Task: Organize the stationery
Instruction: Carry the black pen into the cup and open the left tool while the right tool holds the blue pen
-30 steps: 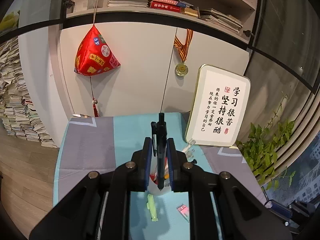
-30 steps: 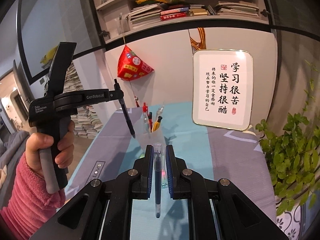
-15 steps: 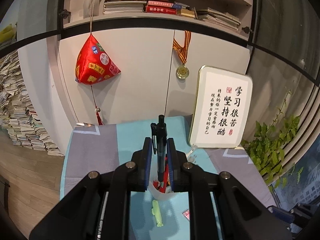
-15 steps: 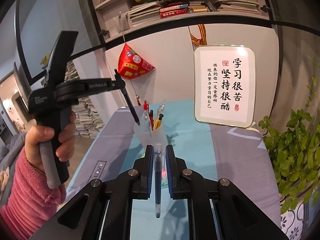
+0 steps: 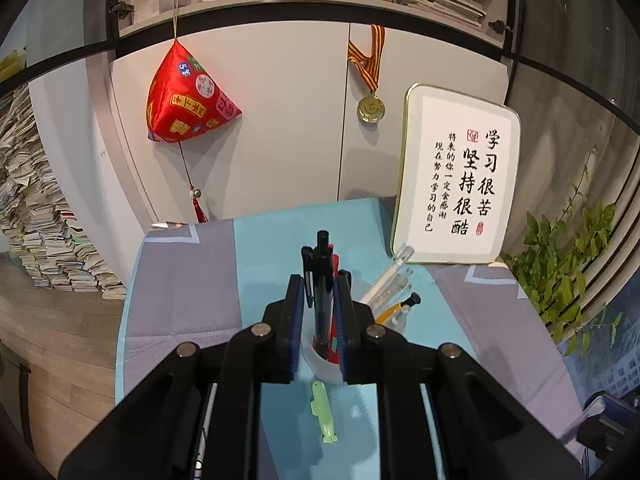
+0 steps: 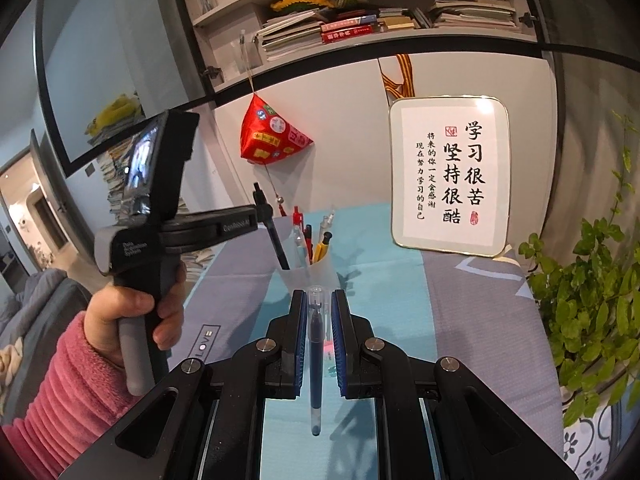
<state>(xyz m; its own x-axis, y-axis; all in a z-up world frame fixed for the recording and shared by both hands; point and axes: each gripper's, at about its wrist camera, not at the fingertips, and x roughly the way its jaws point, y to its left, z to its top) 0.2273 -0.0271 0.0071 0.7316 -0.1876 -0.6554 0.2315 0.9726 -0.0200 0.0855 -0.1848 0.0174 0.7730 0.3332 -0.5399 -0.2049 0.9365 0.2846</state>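
While the left gripper [image 5: 316,304] clamps a black pen [image 5: 321,280] entering the cup [image 6: 308,276] at 12 o'clock, crowding pens [image 6: 316,240] could tip it; right gripper [image 6: 318,336] grips a blue pen [image 6: 315,360].

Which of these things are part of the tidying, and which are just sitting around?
Part of the job:
black pen in left gripper
blue pen in right gripper
pen cup
green clip on the table

Just there:
framed sign
red pouch
medal
plant

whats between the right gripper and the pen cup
Only bare teal tablecloth lies between the right gripper, shut on a blue pen, and the pen cup, as the right wrist view shows.
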